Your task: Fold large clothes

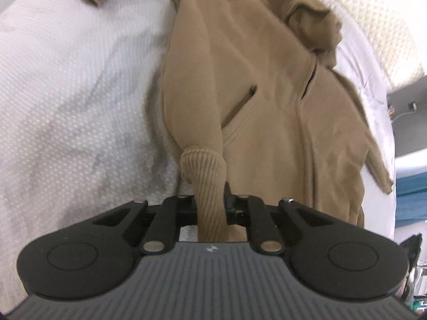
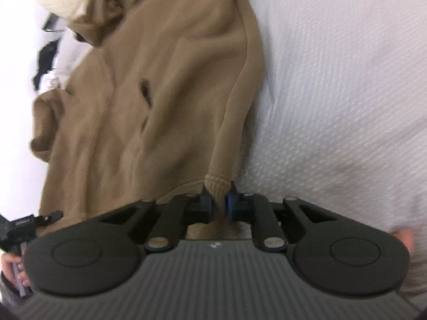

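Observation:
A tan zip hoodie (image 1: 267, 106) lies spread on a white textured bedspread (image 1: 66, 93), its hood (image 1: 315, 21) bunched at the far end. My left gripper (image 1: 210, 210) is shut on the ribbed cuff (image 1: 202, 165) of one sleeve, which runs up along the hoodie's left side. In the right wrist view the same hoodie (image 2: 160, 106) fills the left half of the bedspread (image 2: 333, 80). There my right gripper (image 2: 219, 208) is shut on the other ribbed cuff (image 2: 217, 184), its sleeve lying along the hoodie's right edge.
A cream knitted pillow (image 1: 373, 13) lies beyond the hood at the head of the bed. Past the bed's right edge stand dark furniture (image 1: 408, 106) and something blue (image 1: 411, 194). A hand holding a black device (image 2: 24, 224) shows at the left edge of the right wrist view.

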The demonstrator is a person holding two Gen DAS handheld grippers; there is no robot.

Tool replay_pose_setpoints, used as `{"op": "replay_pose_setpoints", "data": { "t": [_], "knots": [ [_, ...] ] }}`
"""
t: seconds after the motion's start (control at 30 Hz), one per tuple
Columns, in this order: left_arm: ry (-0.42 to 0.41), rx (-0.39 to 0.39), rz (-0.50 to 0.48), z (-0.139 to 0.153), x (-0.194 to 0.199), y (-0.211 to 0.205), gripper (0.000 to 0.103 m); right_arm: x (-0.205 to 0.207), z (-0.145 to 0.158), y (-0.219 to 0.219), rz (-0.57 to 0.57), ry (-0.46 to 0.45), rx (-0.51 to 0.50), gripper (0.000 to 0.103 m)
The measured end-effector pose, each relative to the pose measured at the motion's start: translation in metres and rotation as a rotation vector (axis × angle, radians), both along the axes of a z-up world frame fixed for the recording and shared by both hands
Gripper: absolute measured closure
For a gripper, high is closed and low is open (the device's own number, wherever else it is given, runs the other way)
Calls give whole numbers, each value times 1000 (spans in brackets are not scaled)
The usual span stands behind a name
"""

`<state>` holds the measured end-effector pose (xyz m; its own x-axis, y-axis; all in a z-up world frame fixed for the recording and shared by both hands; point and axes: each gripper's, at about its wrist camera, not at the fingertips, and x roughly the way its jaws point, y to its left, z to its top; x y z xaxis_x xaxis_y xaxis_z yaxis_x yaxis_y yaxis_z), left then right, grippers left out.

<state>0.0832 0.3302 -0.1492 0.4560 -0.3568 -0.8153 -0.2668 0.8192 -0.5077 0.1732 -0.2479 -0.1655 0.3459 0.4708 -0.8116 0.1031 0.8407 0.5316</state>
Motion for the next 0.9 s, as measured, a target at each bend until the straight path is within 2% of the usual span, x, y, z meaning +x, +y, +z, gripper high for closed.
{"op": "replay_pose_setpoints", "data": {
  "t": [0.13, 0.2, 0.3, 0.4, 0.53, 0.6, 0.67, 0.73, 0.77, 0.8, 0.83, 0.9],
  "knots": [
    [-40, 14, 30, 29, -17, 0, 94, -16, 64, -18, 73, -150, 30, 92],
    [-55, 3, 39, 41, -30, -1, 94, -26, 94, -17, 114, -215, -2, 92],
    [-72, -6, 42, 51, -53, -7, 94, -33, 118, -23, 138, -257, -59, 93],
    [-63, 2, 27, 50, -66, -23, 94, -40, 116, -36, 156, -244, -127, 93],
    [12, 6, 3, 29, -84, -42, 95, -44, 83, -49, 157, -136, -188, 95],
    [2, 59, -23, 26, -85, -50, 95, -45, 63, -53, 143, -66, -216, 95],
    [-9, 63, -21, 28, -86, -54, 94, -42, 56, -51, 130, -44, -214, 94],
    [-14, 69, -35, 33, -83, -56, 91, -39, 64, -52, 108, -57, -190, 94],
    [-19, 72, -37, 37, -82, -57, 88, -42, 69, -54, 103, -66, -179, 91],
    [-23, 74, -43, 40, -82, -57, 78, -47, 75, -56, 95, -79, -172, 91],
    [-27, 82, -49, 46, -82, -56, 75, -50, 80, -57, 85, -90, -184, 91],
    [-47, 100, -44, 57, -85, -53, 59, -52, 96, -52, 81, -135, -218, 91]
  ]
}}
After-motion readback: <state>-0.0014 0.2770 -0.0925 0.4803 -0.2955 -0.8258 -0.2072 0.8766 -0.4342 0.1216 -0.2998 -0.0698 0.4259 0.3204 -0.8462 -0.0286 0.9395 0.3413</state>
